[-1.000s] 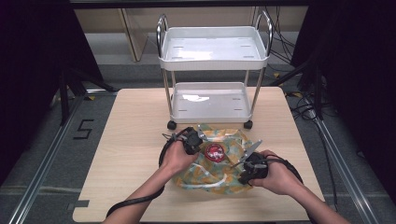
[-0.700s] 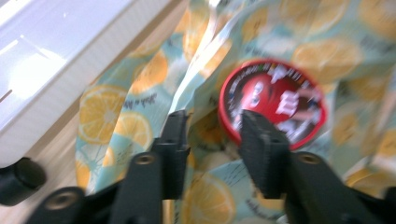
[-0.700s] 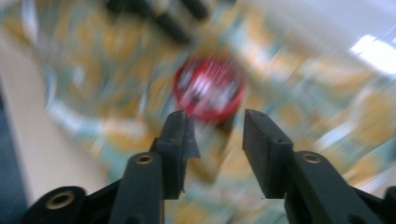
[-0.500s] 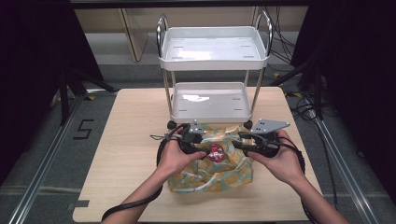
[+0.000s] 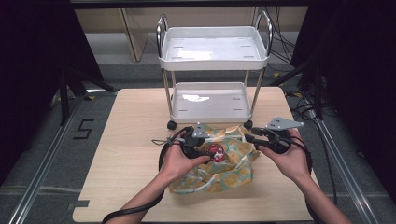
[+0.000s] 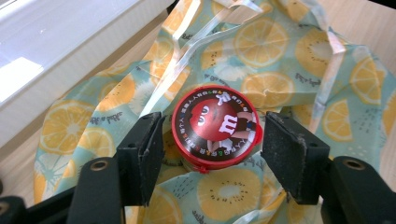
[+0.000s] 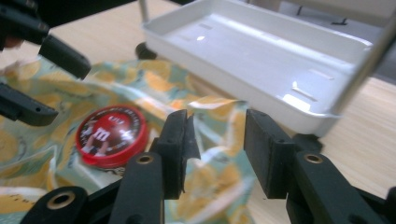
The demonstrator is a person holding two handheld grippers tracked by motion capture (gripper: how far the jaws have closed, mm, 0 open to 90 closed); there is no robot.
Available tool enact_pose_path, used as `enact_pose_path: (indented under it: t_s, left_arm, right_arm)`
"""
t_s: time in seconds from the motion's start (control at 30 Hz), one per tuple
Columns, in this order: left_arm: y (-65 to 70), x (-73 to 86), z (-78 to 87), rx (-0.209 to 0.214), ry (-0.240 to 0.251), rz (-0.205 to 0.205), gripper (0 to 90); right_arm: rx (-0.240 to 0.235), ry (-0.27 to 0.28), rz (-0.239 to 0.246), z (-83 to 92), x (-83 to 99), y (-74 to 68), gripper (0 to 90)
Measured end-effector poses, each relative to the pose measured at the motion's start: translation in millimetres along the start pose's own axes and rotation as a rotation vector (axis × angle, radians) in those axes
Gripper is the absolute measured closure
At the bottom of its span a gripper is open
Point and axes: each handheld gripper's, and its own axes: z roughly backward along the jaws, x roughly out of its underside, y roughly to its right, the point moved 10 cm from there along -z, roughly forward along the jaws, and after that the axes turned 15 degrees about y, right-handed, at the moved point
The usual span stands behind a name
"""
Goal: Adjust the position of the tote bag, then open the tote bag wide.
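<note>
My left gripper [image 6: 212,158], just opened, straddles the tin [image 6: 215,125] on the bag [image 5: 219,163] at the table's [image 5: 130,140] middle (by the cart [image 5: 212,100]). My right gripper [image 7: 215,149], apart and narrowing, probably holds nothing. Next: clamp the tin squarely.

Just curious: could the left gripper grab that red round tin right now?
Probably yes. The left gripper has its open jaws on either side of the red tin, with nothing between them but the lemon-print bag underneath.

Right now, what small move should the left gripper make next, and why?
Probably close the left gripper on the red tin: its jaws, which have just been opening, stand either side of the tin on the lemon-print bag without touching it.
</note>
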Motion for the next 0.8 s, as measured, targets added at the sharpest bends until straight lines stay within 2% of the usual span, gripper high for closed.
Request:
enact_pose_path:
  t_s: [0.07,0.1,0.13,0.17,0.2,0.23,0.27,0.3,0.33,0.37,0.4,0.43,0.47,0.5,0.53,0.57,0.6,0.67,0.7,0.77,0.8]
  left_arm:
    - [-1.1,0.0,-0.8,0.007,-0.003,-0.010,38.2]
    - [-0.2,0.6,-2.4,-0.003,0.002,0.023,36.8]
    - [-2.3,2.2,-4.7,-0.010,-0.006,0.001,35.6]
    - [-2.3,2.2,-4.7,-0.010,-0.006,0.001,35.2]
    - [-0.9,4.4,-6.9,-0.019,-0.010,0.012,34.9]
    - [-0.8,5.3,-7.9,-0.020,-0.013,0.008,34.5]
    - [-0.1,6.4,-8.5,-0.019,-0.019,0.005,34.4]
    - [0.4,7.2,-9.2,-0.025,-0.020,0.009,34.4]
    - [0.1,7.7,-9.6,-0.029,-0.021,0.000,34.3]
    - [1.2,8.5,-10.1,-0.023,-0.022,0.003,34.4]
    - [2.9,9.4,-11.1,-0.018,-0.020,0.018,34.2]
    - [2.9,9.4,-11.1,-0.018,-0.020,0.018,33.6]
    - [3.2,10.6,-11.5,-0.023,-0.027,-0.001,33.4]
    - [4.3,11.0,-12.1,-0.020,-0.025,0.001,33.1]
    - [4.7,11.5,-12.8,-0.016,-0.025,-0.006,32.8]
    - [5.8,12.5,-13.1,-0.017,-0.027,0.000,32.7]
    - [6.7,13.7,-13.7,-0.021,-0.030,0.008,32.7]
    - [5.6,14.4,-14.0,-0.024,-0.033,-0.006,32.3]
    - [6.5,15.5,-14.9,-0.027,-0.033,0.014,32.0]
    - [3.8,16.2,-15.1,-0.037,-0.037,-0.005,31.8]
    - [4.0,16.9,-15.5,-0.037,-0.038,-0.003,31.7]
  right_arm:
    - [0.002,-0.001,-0.001,2.5,0.6,2.8,59.2]
    - [0.021,0.010,0.011,6.0,1.5,9.8,58.0]
    - [0.027,0.010,0.009,7.8,2.6,12.1,57.2]
    - [0.027,0.010,0.009,7.8,2.6,12.1,57.2]
    - [0.030,-0.016,-0.012,12.3,5.6,13.0,56.1]
    - [0.036,-0.010,-0.012,12.8,5.2,14.3,55.7]
    - [0.043,0.011,0.015,11.9,3.0,17.6,55.6]
    - [0.048,0.017,0.000,11.7,2.3,16.8,54.8]
    - [0.057,0.033,0.015,11.1,-0.2,18.9,54.7]
    - [0.049,0.010,0.004,12.7,0.2,17.7,54.6]
    - [0.058,0.017,-0.009,11.5,-0.6,17.3,54.2]
    - [0.058,0.017,-0.009,11.5,-0.6,17.3,54.2]
    - [0.065,0.040,0.015,8.9,-3.6,19.8,53.2]
    - [0.063,0.038,0.020,8.2,-3.3,19.1,52.2]
    - [0.057,0.008,0.002,10.0,-1.1,16.7,51.4]
    - [0.061,0.017,0.002,8.5,-1.6,16.7,50.9]
    - [0.048,0.014,0.029,7.9,-1.7,18.2,50.5]
    - [0.039,0.010,0.016,7.7,-1.2,16.4,50.4]
    - [0.049,0.013,-0.001,7.0,-0.6,14.6,50.4]
    - [0.034,0.021,0.031,4.8,-2.0,15.6,49.9]
    - [0.033,0.005,0.012,5.5,-0.7,13.8,49.8]
